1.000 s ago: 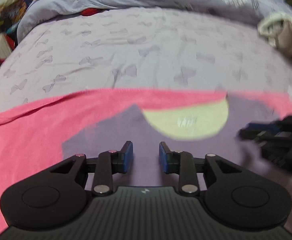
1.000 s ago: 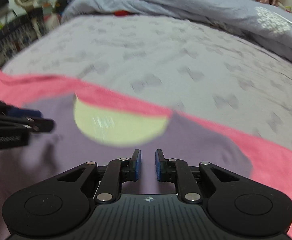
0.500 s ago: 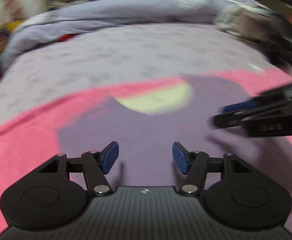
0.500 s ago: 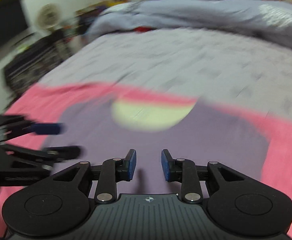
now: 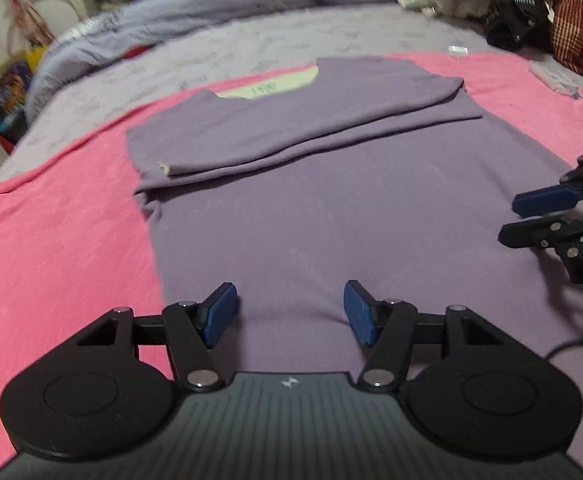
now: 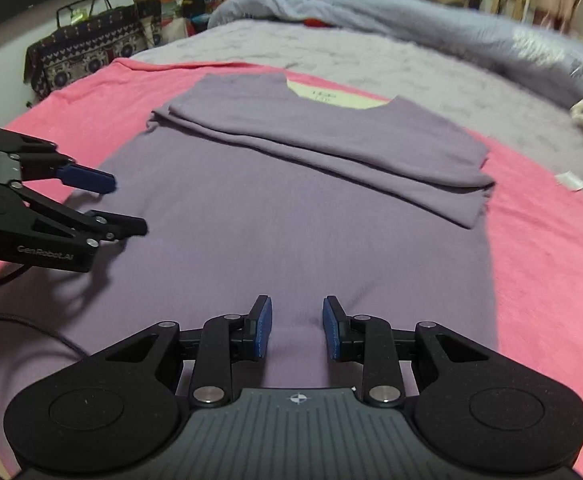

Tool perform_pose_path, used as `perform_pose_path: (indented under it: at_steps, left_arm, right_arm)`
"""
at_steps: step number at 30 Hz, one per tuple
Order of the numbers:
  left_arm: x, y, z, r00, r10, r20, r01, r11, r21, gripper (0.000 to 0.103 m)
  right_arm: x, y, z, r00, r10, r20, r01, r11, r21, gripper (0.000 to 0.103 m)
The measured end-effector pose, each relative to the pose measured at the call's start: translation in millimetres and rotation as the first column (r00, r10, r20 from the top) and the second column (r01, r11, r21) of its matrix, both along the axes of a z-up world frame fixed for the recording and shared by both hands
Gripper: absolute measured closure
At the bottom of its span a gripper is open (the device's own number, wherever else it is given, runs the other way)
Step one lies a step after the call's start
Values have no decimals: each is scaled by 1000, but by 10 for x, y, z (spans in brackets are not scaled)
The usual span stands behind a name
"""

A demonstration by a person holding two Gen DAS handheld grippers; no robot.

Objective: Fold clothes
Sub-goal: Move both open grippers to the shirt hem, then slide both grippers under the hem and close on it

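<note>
A purple top (image 5: 311,216) lies flat on a pink blanket (image 5: 59,248), neckline at the far end with a pale yellow inside (image 5: 267,88) showing. Its sleeves are folded across the chest in a band (image 5: 291,128). It also shows in the right wrist view (image 6: 291,216). My left gripper (image 5: 290,314) is open and empty above the near part of the top, and shows in the right wrist view (image 6: 127,208) at the left. My right gripper (image 6: 296,330) is open and empty above the near part, and shows in the left wrist view (image 5: 531,220) at the right.
The pink blanket covers a bed with a lilac sheet (image 5: 251,52) and a bunched duvet (image 6: 411,28) at the far side. A pile of clothes (image 5: 531,12) lies far right. A patterned bag (image 6: 87,48) and a fan stand beside the bed.
Both grippers have pulled back from the neckline toward the near end of the top and opened wider. More of the top now shows, with the sleeves folded across it.
</note>
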State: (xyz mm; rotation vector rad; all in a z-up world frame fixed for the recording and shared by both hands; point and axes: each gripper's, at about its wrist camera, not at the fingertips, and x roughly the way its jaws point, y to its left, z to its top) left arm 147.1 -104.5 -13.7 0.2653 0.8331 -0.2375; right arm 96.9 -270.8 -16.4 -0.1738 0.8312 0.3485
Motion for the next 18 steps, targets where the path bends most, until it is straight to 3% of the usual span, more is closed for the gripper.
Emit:
perform_pose_path:
  at_steps: [4,6,8,10,12,13,15,18]
  left_arm:
    - [-586,83,-32,996,63,61,-60,997,-42,42]
    - [-911,126,-10,994,91,59,-88,995,-52,42]
    - [-1184,222,60,990,144,6,-142,984,-103,41]
    - [-1403,284,118,987,160,-10,-160,980,-122,40]
    - [-1582,303,90,988,153,-4,-152,983,-99,33]
    - [-1668,325,60,986,164,9,-162,981,-105,32]
    - [-1813,362,27,979,202,37,-194,970,-145,30]
    - [-1958,326,-5,971,219,97,-204,968,-146,27]
  right_arm:
    - [-417,-96,-111,991,-87,98,84,996,39,71]
    - [-653,-105,-89,988,-123,94,122,992,20,65]
    - [-873,-126,-37,984,-159,75,160,987,0,46]
    - [-1074,-157,22,979,-195,56,197,980,-15,15]
    - [-1214,-233,4,974,-223,26,223,975,1,0]
    - [-1278,-271,-43,973,-232,-2,232,973,13,0]
    - [-1512,-337,-115,969,-243,31,241,969,56,0]
    - [-1804,-267,-190,967,-216,133,219,976,-10,0]
